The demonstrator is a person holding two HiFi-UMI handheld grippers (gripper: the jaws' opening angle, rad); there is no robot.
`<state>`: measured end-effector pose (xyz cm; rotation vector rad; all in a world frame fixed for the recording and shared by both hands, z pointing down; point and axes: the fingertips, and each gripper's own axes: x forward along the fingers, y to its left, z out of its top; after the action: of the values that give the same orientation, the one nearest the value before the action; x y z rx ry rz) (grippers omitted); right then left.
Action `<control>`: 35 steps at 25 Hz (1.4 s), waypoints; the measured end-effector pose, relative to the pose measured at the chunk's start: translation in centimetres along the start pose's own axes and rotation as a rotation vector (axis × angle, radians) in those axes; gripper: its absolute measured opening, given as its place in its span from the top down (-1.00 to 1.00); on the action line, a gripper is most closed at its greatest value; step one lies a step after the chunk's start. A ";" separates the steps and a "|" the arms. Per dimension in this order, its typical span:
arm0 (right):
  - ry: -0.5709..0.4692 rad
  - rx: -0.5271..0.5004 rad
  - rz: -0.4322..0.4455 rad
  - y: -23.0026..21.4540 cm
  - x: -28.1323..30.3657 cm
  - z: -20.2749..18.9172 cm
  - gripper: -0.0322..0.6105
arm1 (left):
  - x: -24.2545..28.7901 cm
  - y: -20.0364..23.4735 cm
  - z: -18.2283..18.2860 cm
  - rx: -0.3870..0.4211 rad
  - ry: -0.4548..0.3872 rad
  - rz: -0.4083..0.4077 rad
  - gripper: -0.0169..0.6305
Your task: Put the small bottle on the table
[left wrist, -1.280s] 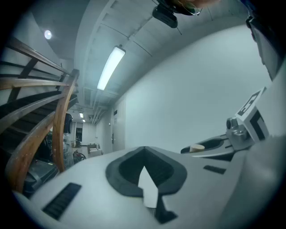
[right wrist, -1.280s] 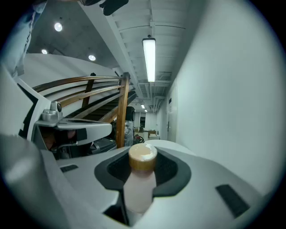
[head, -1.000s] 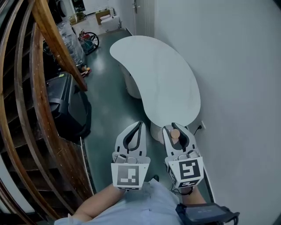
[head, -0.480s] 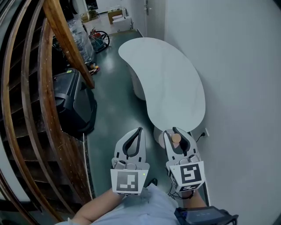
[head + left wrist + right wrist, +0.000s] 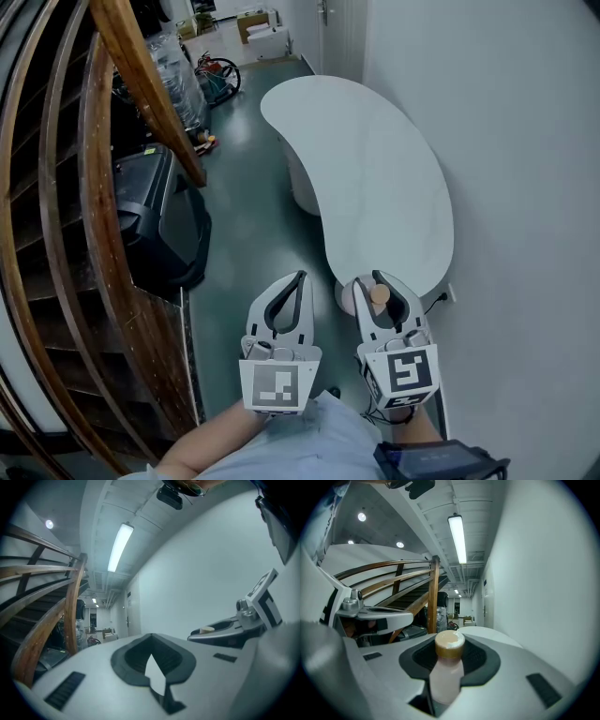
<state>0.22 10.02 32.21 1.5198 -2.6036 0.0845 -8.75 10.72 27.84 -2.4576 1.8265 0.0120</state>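
My right gripper [image 5: 378, 278] is shut on the small bottle [image 5: 379, 296], a pale pinkish bottle with a tan cap. It stands upright between the dark pads in the right gripper view [image 5: 447, 667]. The bottle hangs over the floor, just short of the near end of the white kidney-shaped table [image 5: 375, 178]. My left gripper [image 5: 299, 277] is beside it on the left, jaws meeting at the tips with nothing between them; the left gripper view shows the same left gripper [image 5: 151, 635]. Both grippers are held close to the person's body.
A curved wooden stair railing [image 5: 141, 84] runs along the left, with a black bin-like object [image 5: 159, 220] on the green floor below it. A plain white wall [image 5: 525, 187] borders the table's right side. Boxes and a bicycle [image 5: 217, 75] stand at the corridor's far end.
The view has moved forward along the corridor, so the table's near end now lies closer to the grippers. Both grippers keep their pose, and the bottle stays in the right one.
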 end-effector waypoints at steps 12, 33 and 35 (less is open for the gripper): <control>-0.013 -0.017 -0.068 -2.9 9.0 2.5 0.56 | 9.7 4.5 0.8 -0.001 -0.063 -0.094 0.95; 0.034 0.013 -0.144 -9.5 15.0 1.3 0.56 | 18.6 4.4 -1.2 -0.016 -0.015 -0.157 0.95; 0.037 0.015 -0.136 -10.5 15.7 1.3 0.56 | 19.7 4.1 -1.1 -0.007 -0.013 -0.152 0.95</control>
<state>1.59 -8.83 32.87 1.6790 -2.4695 0.1180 -7.05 -9.35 27.60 -2.5872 1.6331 0.0250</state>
